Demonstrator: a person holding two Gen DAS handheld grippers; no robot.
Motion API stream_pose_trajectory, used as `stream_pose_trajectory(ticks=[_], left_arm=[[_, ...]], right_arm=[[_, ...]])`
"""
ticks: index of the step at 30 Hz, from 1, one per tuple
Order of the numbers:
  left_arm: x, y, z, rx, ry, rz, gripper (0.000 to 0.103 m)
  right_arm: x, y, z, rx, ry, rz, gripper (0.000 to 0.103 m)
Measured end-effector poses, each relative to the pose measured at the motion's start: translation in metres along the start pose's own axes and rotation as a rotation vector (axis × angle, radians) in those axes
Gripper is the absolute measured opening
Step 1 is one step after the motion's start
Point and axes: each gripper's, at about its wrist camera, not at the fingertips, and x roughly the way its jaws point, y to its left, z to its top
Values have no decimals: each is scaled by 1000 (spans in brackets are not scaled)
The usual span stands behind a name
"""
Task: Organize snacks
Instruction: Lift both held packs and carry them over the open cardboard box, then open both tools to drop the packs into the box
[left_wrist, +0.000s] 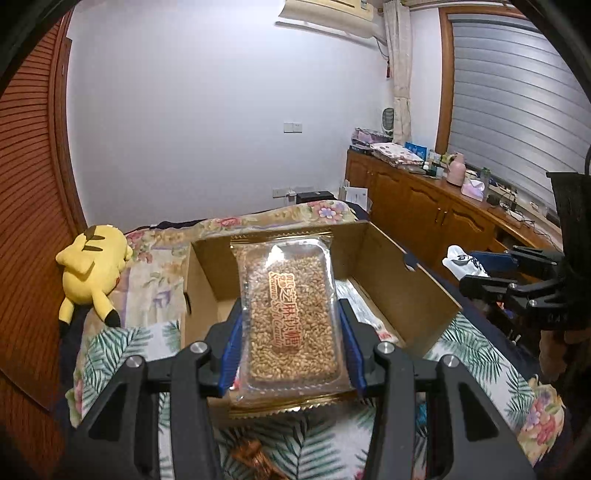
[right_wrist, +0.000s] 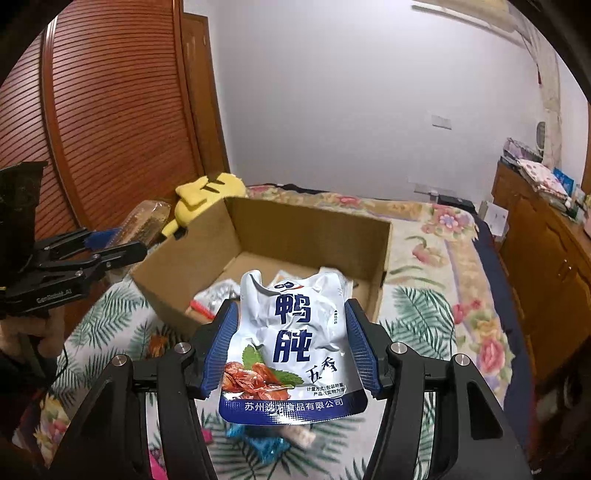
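My left gripper (left_wrist: 291, 314) is shut on a clear packet of sesame crisp candy (left_wrist: 291, 314), its blue pads pressing both long sides, held above the near edge of an open cardboard box (left_wrist: 399, 273). My right gripper (right_wrist: 291, 317) is shut on a white and blue pouch of duck gizzard (right_wrist: 291, 332), held just in front of the same cardboard box (right_wrist: 314, 229). Inside the box lie a few wrapped snacks (right_wrist: 218, 295). Each gripper shows in the other's view: the right gripper (left_wrist: 480, 266) at the right edge, the left gripper (right_wrist: 122, 240) at the left with its packet.
The box rests on a bed with a floral and leaf-print cover (right_wrist: 424, 310). A yellow plush toy (left_wrist: 92, 273) lies left of the box. More snack wrappers (right_wrist: 258, 439) lie on the cover below my right gripper. A wooden cabinet (left_wrist: 424, 206) lines the right wall, a slatted wardrobe (right_wrist: 110, 110) the left.
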Motion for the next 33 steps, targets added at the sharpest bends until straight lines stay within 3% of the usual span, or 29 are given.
stream_pose_trajectory(ticks=[7, 17, 27, 33], left_arm=[[37, 15, 24, -42, 18, -21, 46], [80, 20, 14, -60, 96, -14, 47], [89, 14, 2, -34, 135, 10, 48], [87, 15, 2, -23, 132, 25, 60]], right_arm=[[33, -5, 20, 20, -2, 25, 60], [84, 3, 14, 14, 66, 19, 60], [102, 2, 3, 27, 109, 3, 60], [108, 1, 2, 33, 124, -7, 62]])
